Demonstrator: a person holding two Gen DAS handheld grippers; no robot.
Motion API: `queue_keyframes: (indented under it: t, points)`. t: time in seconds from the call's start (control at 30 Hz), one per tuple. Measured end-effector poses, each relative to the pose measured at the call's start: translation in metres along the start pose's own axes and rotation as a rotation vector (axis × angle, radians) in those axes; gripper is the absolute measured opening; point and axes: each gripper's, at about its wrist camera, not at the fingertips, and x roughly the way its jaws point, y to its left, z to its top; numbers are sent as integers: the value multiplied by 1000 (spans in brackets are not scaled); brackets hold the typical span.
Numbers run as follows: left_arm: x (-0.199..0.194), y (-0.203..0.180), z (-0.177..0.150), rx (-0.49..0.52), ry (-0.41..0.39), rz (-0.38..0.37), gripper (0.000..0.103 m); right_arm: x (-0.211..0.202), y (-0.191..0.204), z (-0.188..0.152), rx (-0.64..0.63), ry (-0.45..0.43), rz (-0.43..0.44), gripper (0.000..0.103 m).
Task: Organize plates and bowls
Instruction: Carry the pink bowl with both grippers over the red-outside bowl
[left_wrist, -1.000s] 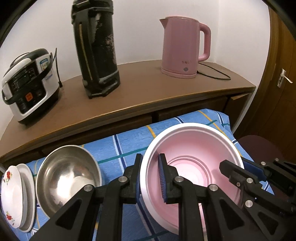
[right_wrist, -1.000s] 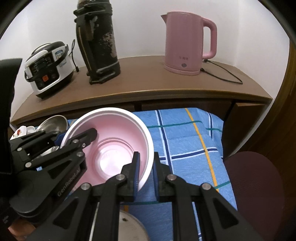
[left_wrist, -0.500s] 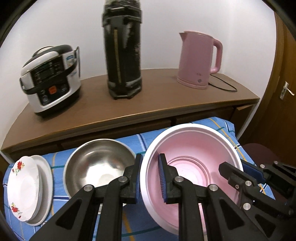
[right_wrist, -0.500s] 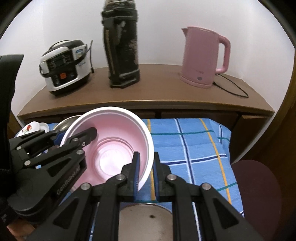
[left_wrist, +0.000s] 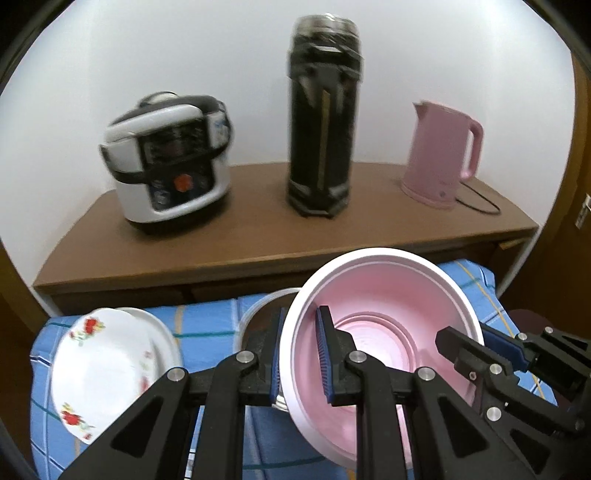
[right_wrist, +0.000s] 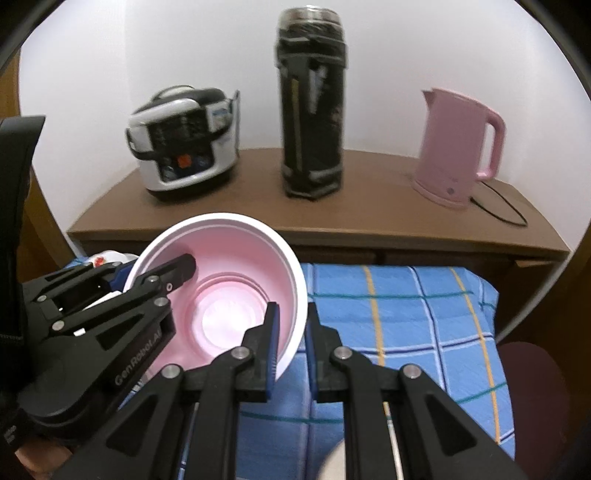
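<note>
Two-gripper carry of the pink bowl (left_wrist: 384, 325), seen from both wrists. My left hand-held gripper (left_wrist: 300, 350) pinched the bowl's near-left rim, one finger inside and one outside. My right hand-held gripper (right_wrist: 289, 334) pinched the opposite rim in the same way, so the bowl hung between the two, tilted toward the cameras and clear of the blue checked cloth (right_wrist: 406, 314).

Change over the last second: the pair had swung leftward. The steel bowl (left_wrist: 258, 317), earlier in open view to the left, now lay mostly hidden behind the pink bowl's rim and my left fingers. The flowered plates (left_wrist: 107, 365) had come nearer the centre of the left view. Neither grip had altered.

Reading: the pink bowl probably stood almost over the steel bowl, so nesting looked like the step in hand. Lowering and release remained undone. Behind, the rice cooker (left_wrist: 170, 162), the black flask (left_wrist: 323, 114) and the pink kettle (left_wrist: 443, 151) stood on the wooden sideboard (left_wrist: 258, 236).
</note>
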Motion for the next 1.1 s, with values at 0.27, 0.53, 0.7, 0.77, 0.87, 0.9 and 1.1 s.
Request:
queue_keyframes:
  t: [0.27,0.53,0.7,0.77,0.87,0.9,1.1]
  points:
    - [1,35,11,-49,-4,29,20,12,26,15,24,-7,34,13]
    - [32,38,0,-63,61,30,20,47,21,6,63,61,19,13]
    - [54,38,-8,-68,101,28,20,69,16,-1,71,101,1,11]
    - [62,40,-10,-72,113,24,20,74,17,-4,65,108,-6,11]
    - [67,40,-11,-71,121,22,20,80,16,-6,63,118,-8,11]
    - [69,40,-12,-72,124,20,20,82,15,-7,61,123,-11,11]
    - [71,39,-13,-66,117,25,20,89,15,-9,66,149,-5,11]
